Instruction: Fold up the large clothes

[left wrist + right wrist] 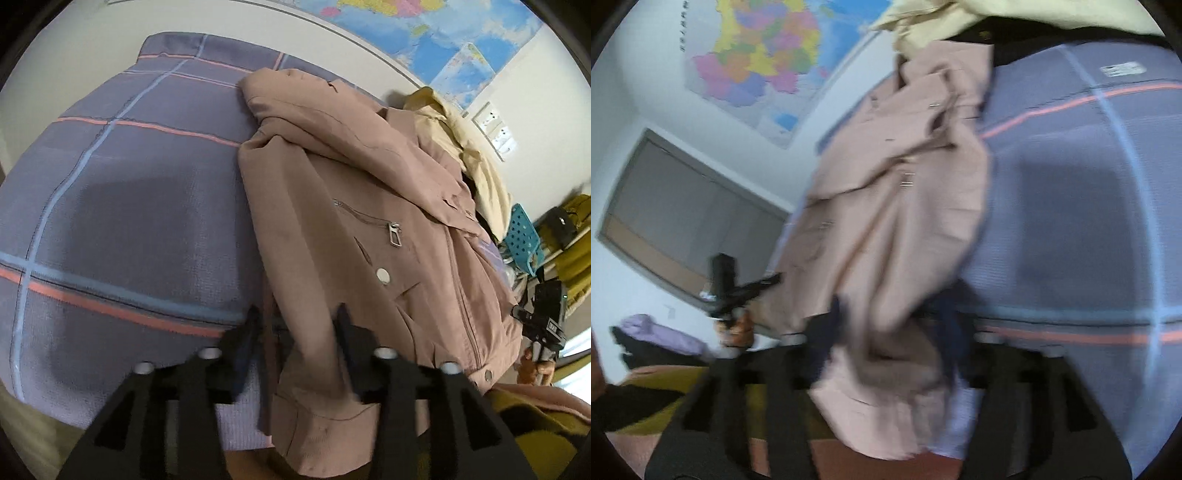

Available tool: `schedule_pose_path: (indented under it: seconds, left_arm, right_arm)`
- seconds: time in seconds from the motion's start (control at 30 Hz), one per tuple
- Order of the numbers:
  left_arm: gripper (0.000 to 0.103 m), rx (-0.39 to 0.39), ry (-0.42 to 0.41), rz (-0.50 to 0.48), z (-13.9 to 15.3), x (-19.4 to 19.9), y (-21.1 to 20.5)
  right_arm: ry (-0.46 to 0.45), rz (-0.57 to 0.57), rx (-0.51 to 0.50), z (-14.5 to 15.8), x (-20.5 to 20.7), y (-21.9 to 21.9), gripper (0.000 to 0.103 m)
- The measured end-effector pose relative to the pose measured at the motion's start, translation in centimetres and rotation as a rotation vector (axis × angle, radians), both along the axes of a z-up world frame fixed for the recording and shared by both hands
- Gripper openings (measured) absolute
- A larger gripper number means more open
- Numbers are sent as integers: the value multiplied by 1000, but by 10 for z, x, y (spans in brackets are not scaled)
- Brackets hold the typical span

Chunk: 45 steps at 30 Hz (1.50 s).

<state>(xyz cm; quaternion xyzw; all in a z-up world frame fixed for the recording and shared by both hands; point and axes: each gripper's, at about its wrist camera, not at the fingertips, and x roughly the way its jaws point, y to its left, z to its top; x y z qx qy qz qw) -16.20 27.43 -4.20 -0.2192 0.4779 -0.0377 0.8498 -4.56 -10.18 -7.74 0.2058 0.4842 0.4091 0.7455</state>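
Note:
A dusty-pink jacket (369,221) with a zip pocket and a snap button lies on a blue-grey checked sheet (129,206). My left gripper (299,328) sits at its lower hem, fingers spread with the hem fabric between them. My right gripper (890,325) is at the other side of the jacket (894,221), with a bunched fold of pink cloth between its fingers; this view is blurred. Each gripper shows in the other's view, the right one (546,325) held by a hand and the left one (735,291) likewise.
A cream garment (465,147) lies beyond the jacket's collar. A map (757,62) hangs on the wall. A teal perforated basket (524,236) and olive clothes (576,254) are at the right. A window (687,214) is on the wall.

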Motion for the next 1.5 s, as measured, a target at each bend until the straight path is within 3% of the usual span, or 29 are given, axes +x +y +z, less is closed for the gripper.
schedule_pose_path:
  seconds: [0.03, 0.07, 0.17, 0.23, 0.3, 0.33, 0.37, 0.4, 0.43, 0.47, 0.57, 0.77, 0.97, 1.3, 1.5]
  left_arm:
    - [67, 3, -2, -20, 2, 0, -2]
    - [76, 2, 0, -49, 3, 2, -6]
    - [85, 44, 8, -98, 1, 6, -22]
    - [86, 70, -1, -132, 1, 12, -34]
    - [79, 53, -18, -162, -2, 9, -38]
    - [57, 39, -26, -174, -3, 10, -42]
    - [32, 27, -21, -184, -4, 11, -47]
    - [23, 32, -17, -173, -6, 13, -48]
    - [11, 35, -16, -136, -7, 14, -47]
    - [4, 16, -20, -110, -7, 15, -44]
    - [2, -76, -67, -38, 7, 6, -26]
    - [1, -111, -261, -8, 70, -27, -14]
    - [2, -159, -345, -11, 100, -40, -8]
    - [2, -179, -321, -6, 126, 41, 24]
    - [3, -119, -279, -14, 139, 118, 36]
  right_arm:
    - [5, 0, 6, -2, -1, -3, 69]
    - [9, 1, 4, -3, -2, -5, 69]
    - [-4, 33, -15, -5, -4, -1, 72]
    - [-24, 64, -29, -8, -7, 5, 74]
    - [-41, 104, -40, -9, -9, 21, 70]
    - [-40, 122, -38, -10, -11, 26, 66]
    - [-31, 138, -35, -12, -11, 32, 50]
    - [2, 157, 1, -17, -11, 36, 20]
    - [45, 172, 47, -21, -9, 41, 13]
    - [66, 171, 75, -24, -9, 42, 13]
    - [32, 176, 167, -7, -17, 38, 11]
    - [-116, 194, 312, 58, -43, 27, 10]
    - [-193, 182, 342, 93, -52, 25, 10]
    - [-139, 56, 350, 113, 44, 27, 11]
    - [-135, 12, 330, 129, 118, 47, 11]
